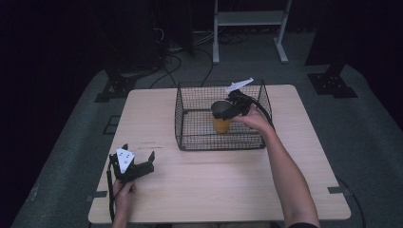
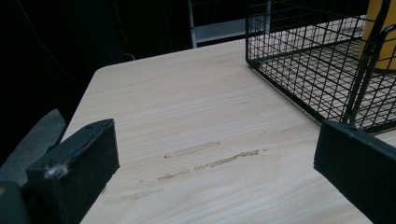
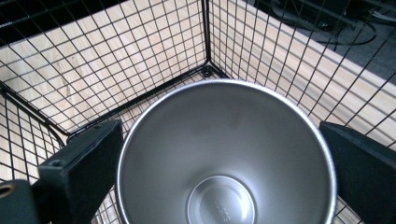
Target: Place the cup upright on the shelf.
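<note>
A black wire basket point(image 1: 179, 118) stands on the far middle of the wooden table point(image 1: 214, 185). Inside it is a cup point(image 1: 221, 125), orange outside and steel inside. My right gripper point(image 1: 220, 112) is shut on the cup, with one jaw on each side of its rim. From the right gripper view I look straight down into the cup point(image 3: 224, 154), with the basket's mesh corner point(image 3: 140, 56) behind it. I cannot tell whether the cup rests on the basket floor. My left gripper point(image 1: 139, 153) lies open on the table at the front left, its jaws point(image 2: 215, 163) holding nothing. The left gripper view shows the basket point(image 2: 299, 60) and the cup point(image 2: 380, 32) at the upper right.
Faint scuff marks point(image 2: 210, 156) cross the tabletop in front of the left gripper. Beyond the table's far edge stand a white metal rack point(image 1: 249, 19), loose cables on the floor point(image 1: 180, 61) and black stand bases point(image 1: 332, 83).
</note>
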Motion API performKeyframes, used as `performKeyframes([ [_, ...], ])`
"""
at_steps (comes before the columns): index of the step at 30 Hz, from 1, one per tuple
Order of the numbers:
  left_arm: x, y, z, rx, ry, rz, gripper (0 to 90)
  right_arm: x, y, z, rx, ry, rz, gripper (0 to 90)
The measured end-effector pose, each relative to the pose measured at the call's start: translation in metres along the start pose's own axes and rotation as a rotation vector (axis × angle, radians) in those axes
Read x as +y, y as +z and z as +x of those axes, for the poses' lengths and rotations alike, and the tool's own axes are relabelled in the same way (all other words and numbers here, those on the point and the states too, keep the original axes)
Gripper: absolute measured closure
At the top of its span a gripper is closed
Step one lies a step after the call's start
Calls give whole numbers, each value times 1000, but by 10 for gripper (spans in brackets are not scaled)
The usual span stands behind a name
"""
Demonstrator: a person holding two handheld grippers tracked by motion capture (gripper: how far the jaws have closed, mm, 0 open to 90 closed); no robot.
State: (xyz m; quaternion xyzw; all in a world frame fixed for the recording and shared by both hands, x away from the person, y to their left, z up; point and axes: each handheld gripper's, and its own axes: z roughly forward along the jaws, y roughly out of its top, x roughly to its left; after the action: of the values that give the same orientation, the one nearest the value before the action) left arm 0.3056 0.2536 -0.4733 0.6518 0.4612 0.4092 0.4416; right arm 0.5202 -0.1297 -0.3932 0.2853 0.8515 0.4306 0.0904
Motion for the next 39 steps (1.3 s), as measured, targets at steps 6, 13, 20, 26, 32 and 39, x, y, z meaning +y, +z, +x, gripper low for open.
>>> performKeyframes([
  [6, 0, 0, 0, 1, -1, 0, 0, 3, -6, 0, 5, 4, -28, 22],
  [13, 0, 0, 0, 3, -3, 0, 0, 8, -20, 0, 15, 23, -90, 22],
  [20, 0, 1, 0, 5, 1, 1, 0, 14, -38, 2, 18, 25, -146, 22],
  [26, 0, 1, 0, 6, 3, 1, 0, 16, -52, 4, 44, 39, -188, 22],
  [32, 0, 0, -1, 0, 8, 1, 0, 15, -60, 12, 56, 40, -205, 23],
  [39, 0, 0, -1, 1, 9, 1, 0, 11, -69, 18, 71, 42, -206, 23],
])
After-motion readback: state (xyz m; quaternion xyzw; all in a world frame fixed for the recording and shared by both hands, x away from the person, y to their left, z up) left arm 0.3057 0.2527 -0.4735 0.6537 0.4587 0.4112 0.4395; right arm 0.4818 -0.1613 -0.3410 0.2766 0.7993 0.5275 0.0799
